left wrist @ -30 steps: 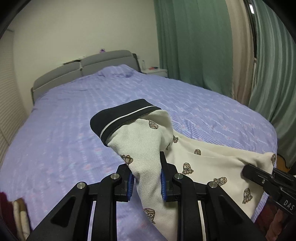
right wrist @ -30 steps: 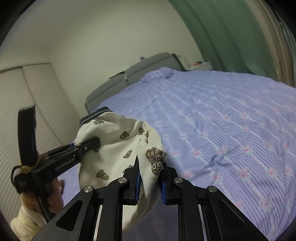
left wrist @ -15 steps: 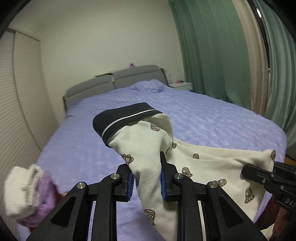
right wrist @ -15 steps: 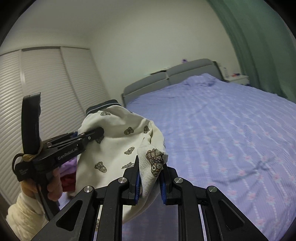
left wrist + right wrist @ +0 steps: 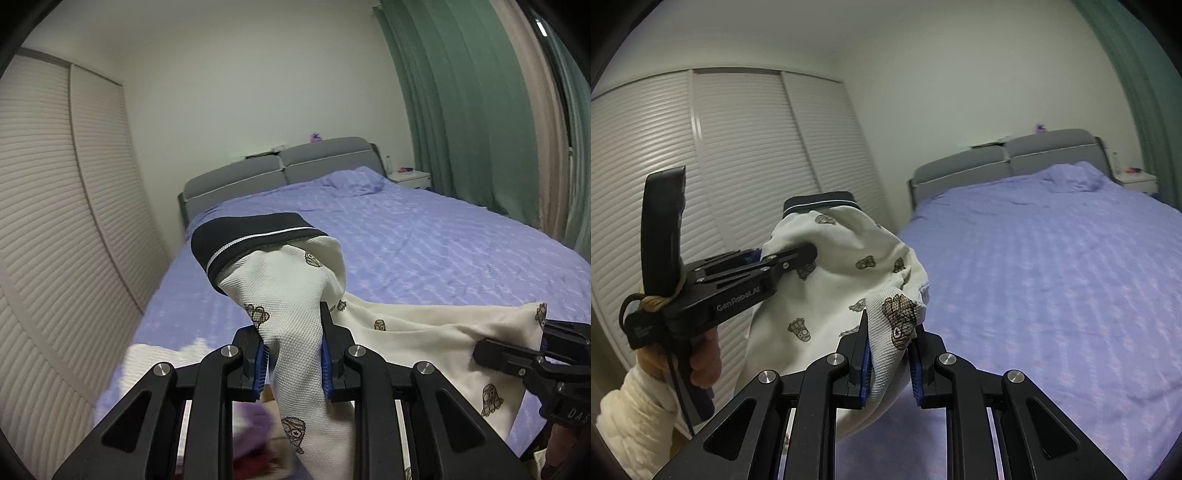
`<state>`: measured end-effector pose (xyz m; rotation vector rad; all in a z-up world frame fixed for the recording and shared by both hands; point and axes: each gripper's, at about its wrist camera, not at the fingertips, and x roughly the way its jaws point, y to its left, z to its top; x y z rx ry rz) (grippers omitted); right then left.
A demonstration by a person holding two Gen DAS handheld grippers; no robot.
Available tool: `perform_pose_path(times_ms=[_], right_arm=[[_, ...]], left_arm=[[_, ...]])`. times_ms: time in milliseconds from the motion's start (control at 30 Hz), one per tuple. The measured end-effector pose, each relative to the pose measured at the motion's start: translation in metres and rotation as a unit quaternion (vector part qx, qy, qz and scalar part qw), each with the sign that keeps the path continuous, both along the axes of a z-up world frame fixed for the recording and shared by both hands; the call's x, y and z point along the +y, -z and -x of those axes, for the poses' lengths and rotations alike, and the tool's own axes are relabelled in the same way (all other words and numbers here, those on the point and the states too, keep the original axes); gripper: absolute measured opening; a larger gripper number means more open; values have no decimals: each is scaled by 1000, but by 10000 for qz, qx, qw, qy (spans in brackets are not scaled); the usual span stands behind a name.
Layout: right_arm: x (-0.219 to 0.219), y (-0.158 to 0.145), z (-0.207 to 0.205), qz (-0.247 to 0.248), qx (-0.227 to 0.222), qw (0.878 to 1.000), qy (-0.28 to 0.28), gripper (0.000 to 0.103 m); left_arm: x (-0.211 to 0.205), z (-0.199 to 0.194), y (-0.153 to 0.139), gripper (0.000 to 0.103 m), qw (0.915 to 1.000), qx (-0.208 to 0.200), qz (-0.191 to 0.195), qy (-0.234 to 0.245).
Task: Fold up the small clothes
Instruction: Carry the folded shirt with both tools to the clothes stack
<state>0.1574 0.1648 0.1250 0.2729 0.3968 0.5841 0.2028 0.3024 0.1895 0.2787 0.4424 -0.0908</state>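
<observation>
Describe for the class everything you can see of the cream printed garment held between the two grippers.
The cream garment is small, of waffle-textured knit, printed all over with little brown cartoon figures. A dark navy band with a thin white stripe edges one end. It hangs in the air above the purple bedspread, bunched and drooping rather than flat. The left gripper is shut on the fabric below the band; the right gripper is shut on another edge, so the cloth sags between them. Nothing else touches it.

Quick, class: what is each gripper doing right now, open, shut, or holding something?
Left gripper: shut on the cream printed garment, near its dark collar.
Right gripper: shut on another edge of the same garment, held up above the bed.
</observation>
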Motion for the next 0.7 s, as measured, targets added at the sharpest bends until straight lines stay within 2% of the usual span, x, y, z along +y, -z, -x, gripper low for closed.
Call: perform_pose_path(times_ms=[100,367,567,700], right_arm=[[17,-5,-6,-21,-73,9998,-197,18],[30,-2,-30,-61,-135,9985,-532,18],[76,5,-46,-34,-140,9976,-676,18],[103,20,-55,205,-208,9975,-643,18]], left_arm=[[27,-6,-9,24,9998,-46,-88,-152],[93,-33,-21,24,9972,-102,-472,-577],[129,-68,-8,24,9947,-27,-439,-930],[145,-89,7,24,9937,85,-501,-995]])
